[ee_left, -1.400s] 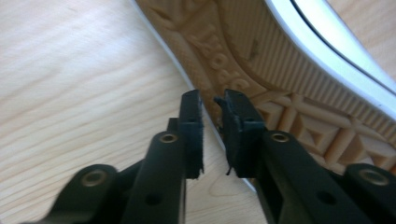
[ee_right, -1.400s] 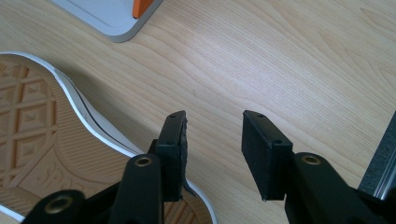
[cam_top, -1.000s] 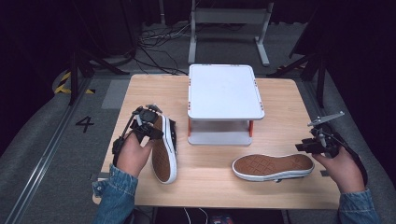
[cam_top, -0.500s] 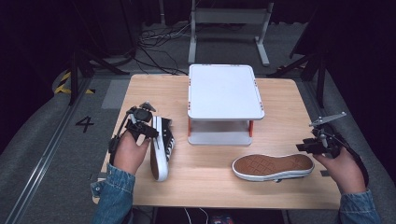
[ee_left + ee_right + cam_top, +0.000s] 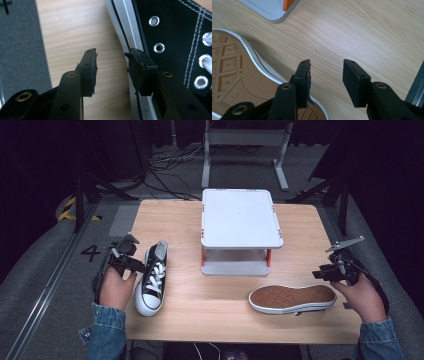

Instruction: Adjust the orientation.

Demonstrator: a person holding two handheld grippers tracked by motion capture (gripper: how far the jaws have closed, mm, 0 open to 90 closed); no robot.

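Black sneaker (image 5: 152,277) upright on table (image 5: 175,217), left side, toe toward the person, sole down. Left gripper (image 5: 131,264) just beside its outer flank; jaws have just been closing, half apart, nothing between them but bare wood. Second sneaker (image 5: 292,299) on its side at right, tan sole showing. Right gripper (image 5: 320,272) at its end, jaws half apart, empty. White stand (image 5: 240,217) between, farther back.

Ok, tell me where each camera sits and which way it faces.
High view: above the person's side, looking forward and down at the table; both forearms, left gripper, right gripper.
Left gripper view: rides the left gripper, looking down beside the upright black sneaker.
Right gripper view: rides the right gripper, over the sole-up sneaker.
Shared: both sneakers appear from above too.
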